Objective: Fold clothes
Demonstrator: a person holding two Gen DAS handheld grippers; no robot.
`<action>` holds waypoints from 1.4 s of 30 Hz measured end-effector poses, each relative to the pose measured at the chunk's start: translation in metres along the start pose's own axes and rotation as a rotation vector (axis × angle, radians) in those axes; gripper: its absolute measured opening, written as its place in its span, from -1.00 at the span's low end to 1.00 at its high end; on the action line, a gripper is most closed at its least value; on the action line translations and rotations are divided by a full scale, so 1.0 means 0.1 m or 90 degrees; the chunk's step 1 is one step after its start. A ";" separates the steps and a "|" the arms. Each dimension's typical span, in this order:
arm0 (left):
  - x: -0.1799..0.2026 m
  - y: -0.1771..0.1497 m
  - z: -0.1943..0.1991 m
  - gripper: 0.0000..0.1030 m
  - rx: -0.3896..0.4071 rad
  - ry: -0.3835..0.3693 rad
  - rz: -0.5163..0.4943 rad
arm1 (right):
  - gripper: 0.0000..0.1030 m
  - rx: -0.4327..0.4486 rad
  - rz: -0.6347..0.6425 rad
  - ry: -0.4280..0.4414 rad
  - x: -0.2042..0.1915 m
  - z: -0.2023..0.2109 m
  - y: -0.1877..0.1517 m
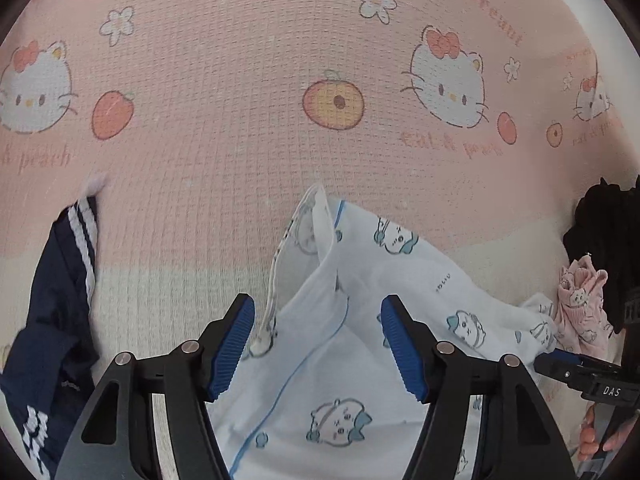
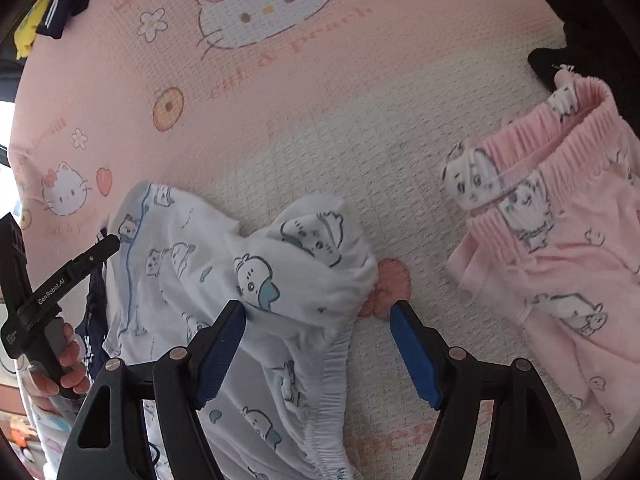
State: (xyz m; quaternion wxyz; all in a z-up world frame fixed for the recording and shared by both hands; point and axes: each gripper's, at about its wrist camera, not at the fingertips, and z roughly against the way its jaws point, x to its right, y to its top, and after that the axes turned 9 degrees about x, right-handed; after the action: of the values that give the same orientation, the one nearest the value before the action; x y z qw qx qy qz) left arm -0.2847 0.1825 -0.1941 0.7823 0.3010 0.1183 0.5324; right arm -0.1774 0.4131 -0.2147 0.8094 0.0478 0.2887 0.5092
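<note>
Your left gripper [image 1: 318,344] hovers over the white printed garment [image 1: 340,360], jaws spread wide, nothing between the blue pads [image 1: 232,344]. The cloth lies under and ahead of it, rumpled, one corner standing up in a peak, a blue piped seam running down the middle.

Your right gripper [image 2: 318,348] is likewise wide apart and holding nothing. Its left pad sits just over the bunched edge of the same white garment [image 2: 280,280]; whether it touches the cloth, you cannot tell. The elastic waistband curls down between the jaws.

The white garment lies on a pink and cream blanket [image 1: 240,120] printed with cat faces, peaches and flowers. It is crumpled, not folded.

To the right of it, well apart, lie pink shorts [image 2: 560,240] with a gathered waistband and cartoon print. A black item [image 1: 600,232] lies beyond them at the frame edge. At the left, a navy garment [image 1: 52,300] with white stripes lies in a heap.

In the right wrist view your hand [image 2: 60,360] grips the left gripper's handle at the left edge.
</note>
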 end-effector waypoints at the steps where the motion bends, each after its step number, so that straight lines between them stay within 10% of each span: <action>1: 0.01 0.03 -0.02 0.24 0.000 0.000 -0.007 | 0.44 0.007 -0.005 0.002 0.00 0.01 0.01; 12: -0.01 0.22 -0.29 0.23 -0.033 -0.055 0.022 | 0.43 0.053 -0.071 0.049 0.12 -0.06 0.01; 21: -0.05 0.28 -0.53 0.03 -0.044 -0.096 0.078 | -0.10 0.115 -0.012 -0.039 0.04 -0.06 -0.04; 37: 0.24 0.29 -0.70 -0.49 -0.033 -0.014 -0.008 | -0.14 0.069 -0.171 0.103 0.42 0.00 -0.13; 42: 0.34 0.30 -0.72 -0.68 -0.018 0.022 -0.040 | -0.68 0.099 -0.150 0.093 0.37 -0.01 -0.11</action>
State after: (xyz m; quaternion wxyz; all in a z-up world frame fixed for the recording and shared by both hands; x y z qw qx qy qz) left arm -0.3306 0.2454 -0.2284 0.8005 0.2768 0.1336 0.5146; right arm -0.1576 0.4396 -0.2354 0.8344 0.0388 0.3888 0.3887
